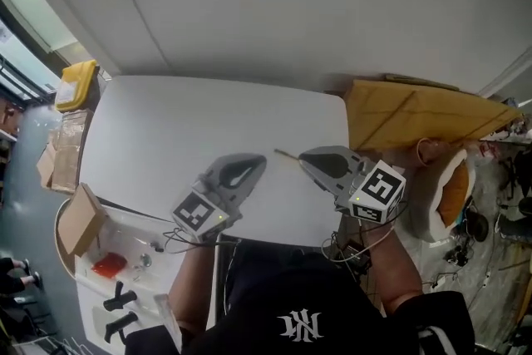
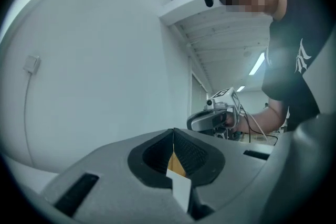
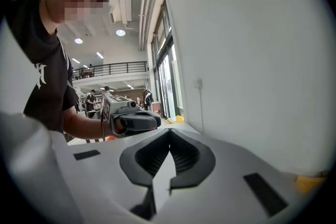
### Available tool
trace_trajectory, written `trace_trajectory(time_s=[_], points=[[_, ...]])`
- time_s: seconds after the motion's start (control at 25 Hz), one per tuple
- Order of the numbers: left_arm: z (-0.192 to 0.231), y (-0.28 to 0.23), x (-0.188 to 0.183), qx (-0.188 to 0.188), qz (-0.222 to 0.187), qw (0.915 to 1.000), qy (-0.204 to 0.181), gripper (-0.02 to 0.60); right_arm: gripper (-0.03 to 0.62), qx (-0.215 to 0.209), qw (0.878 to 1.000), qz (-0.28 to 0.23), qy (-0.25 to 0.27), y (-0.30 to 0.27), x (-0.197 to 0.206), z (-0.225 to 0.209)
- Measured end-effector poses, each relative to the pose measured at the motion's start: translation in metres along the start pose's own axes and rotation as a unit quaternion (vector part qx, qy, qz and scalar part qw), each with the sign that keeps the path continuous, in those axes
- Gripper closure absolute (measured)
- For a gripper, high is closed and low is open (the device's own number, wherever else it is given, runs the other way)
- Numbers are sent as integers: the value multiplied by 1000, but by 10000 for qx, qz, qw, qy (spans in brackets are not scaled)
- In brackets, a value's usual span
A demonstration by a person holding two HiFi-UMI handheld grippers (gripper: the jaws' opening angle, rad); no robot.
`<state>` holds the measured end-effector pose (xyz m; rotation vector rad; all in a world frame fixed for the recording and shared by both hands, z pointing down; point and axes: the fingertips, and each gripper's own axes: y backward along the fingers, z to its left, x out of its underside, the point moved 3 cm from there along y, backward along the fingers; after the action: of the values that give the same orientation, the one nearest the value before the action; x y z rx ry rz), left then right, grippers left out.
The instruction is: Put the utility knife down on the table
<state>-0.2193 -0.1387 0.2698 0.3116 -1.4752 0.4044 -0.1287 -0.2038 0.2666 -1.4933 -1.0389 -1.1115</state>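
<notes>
Well, main risk first: the utility knife (image 1: 286, 155) (judged to be that thin tan sliver, too small to be sure) lay on the white surface (image 1: 183, 137), right between the tips of the left tongs (image 1: 258, 161) and the right tongs (image 1: 304, 155). Any sideways swing could flick it or drag it along. Both tongs were pressed together at the tips, and the right ones pinched nothing. A tan patch (image 2: 176, 164) showed in the left tongs' slit; couldn't tell if it was pinched, but if so, pulling back would tow it. The knife looked slim, flat and light, blade not discernible.
</notes>
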Motion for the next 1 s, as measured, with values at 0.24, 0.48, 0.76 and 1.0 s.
trace_trajectory(time_s=[0.24,0.48,0.76,1.0], points=[[-75,20,-37,-183,3,9991,-371,575,590,-121,9979,-609,182,64,-28,68],[-166,14,-49,-16,105,9985,-541,575,591,249,9939,-1014,364,143,-31,105],[-237,5,-36,224,237,9991,-254,575,589,141,9922,-1229,172,195,-9,135],[-268,15,-22,461,287,9985,-61,575,589,6,9911,-1321,-160,201,6,161]])
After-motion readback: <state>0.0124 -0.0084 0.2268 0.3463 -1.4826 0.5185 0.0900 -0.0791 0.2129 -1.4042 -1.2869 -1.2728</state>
